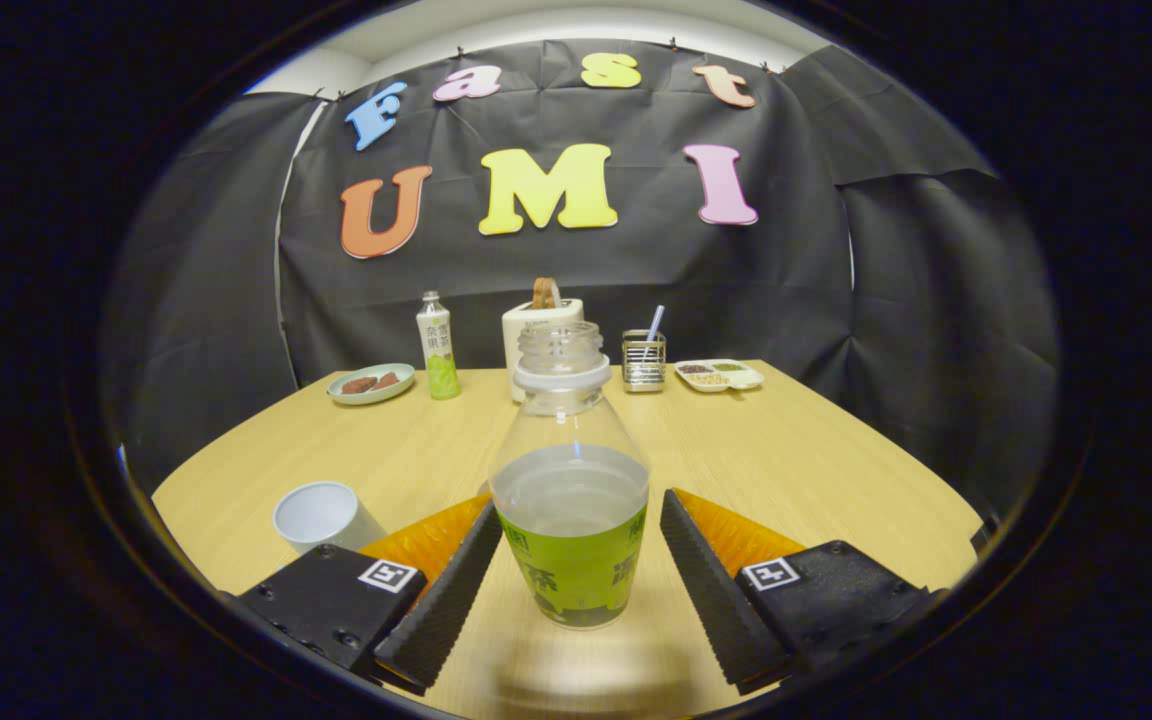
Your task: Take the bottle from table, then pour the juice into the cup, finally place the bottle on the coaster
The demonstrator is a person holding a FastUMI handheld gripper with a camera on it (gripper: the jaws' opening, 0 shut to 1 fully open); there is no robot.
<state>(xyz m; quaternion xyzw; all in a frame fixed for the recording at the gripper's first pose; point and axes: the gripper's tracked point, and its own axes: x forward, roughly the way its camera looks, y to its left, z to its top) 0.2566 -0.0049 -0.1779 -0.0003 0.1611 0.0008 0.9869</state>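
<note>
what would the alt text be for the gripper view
An uncapped bottle part full of liquid stands on a wooden table between the open gripper fingers, neither touching it. A white cup sits just beside one finger.

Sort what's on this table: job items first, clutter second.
Job: open bottle standing between the open tool's fingers, untouched; white cup beside it.

Clutter: second bottle, plate of food, toaster, metal holder, divided tray.
</note>
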